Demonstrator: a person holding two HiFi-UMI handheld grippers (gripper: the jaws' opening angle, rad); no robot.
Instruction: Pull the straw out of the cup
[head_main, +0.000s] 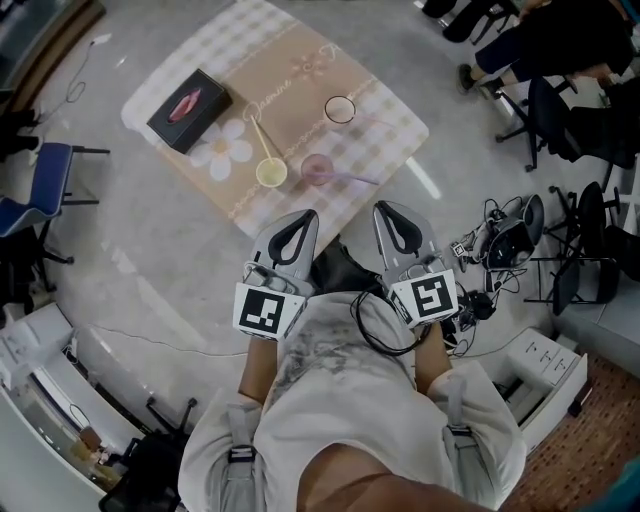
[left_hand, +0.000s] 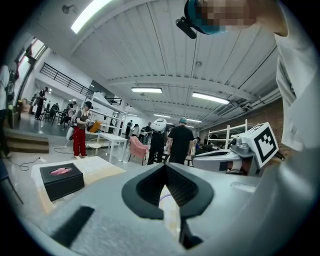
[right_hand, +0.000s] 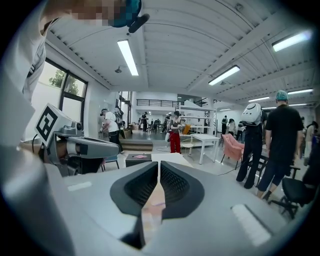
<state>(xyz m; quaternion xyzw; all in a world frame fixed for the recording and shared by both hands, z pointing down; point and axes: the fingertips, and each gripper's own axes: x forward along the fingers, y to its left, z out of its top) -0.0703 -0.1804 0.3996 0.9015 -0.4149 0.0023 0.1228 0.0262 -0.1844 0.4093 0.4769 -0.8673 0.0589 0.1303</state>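
On the checked table (head_main: 385, 118) a pink cup (head_main: 316, 168) stands near the front edge, and a purple straw (head_main: 352, 180) leans out of it to the right. Left of it is a yellow cup (head_main: 271, 173) with a yellow straw (head_main: 262, 138). A dark-rimmed cup (head_main: 340, 109) sits farther back. Both grippers hover side by side just short of the table's near edge, close to the person's body. My left gripper (head_main: 300, 222) (left_hand: 165, 166) is shut and empty. My right gripper (head_main: 385, 212) (right_hand: 159, 164) shows a narrow slit between its tips and holds nothing.
A black box (head_main: 189, 109) (left_hand: 61, 179) lies at the table's back left. A blue chair (head_main: 40, 175) stands left of the table. Cables and black stands (head_main: 510, 245) crowd the floor at the right, with white shelves (head_main: 545, 370) beside them. Several people stand farther off in the hall.
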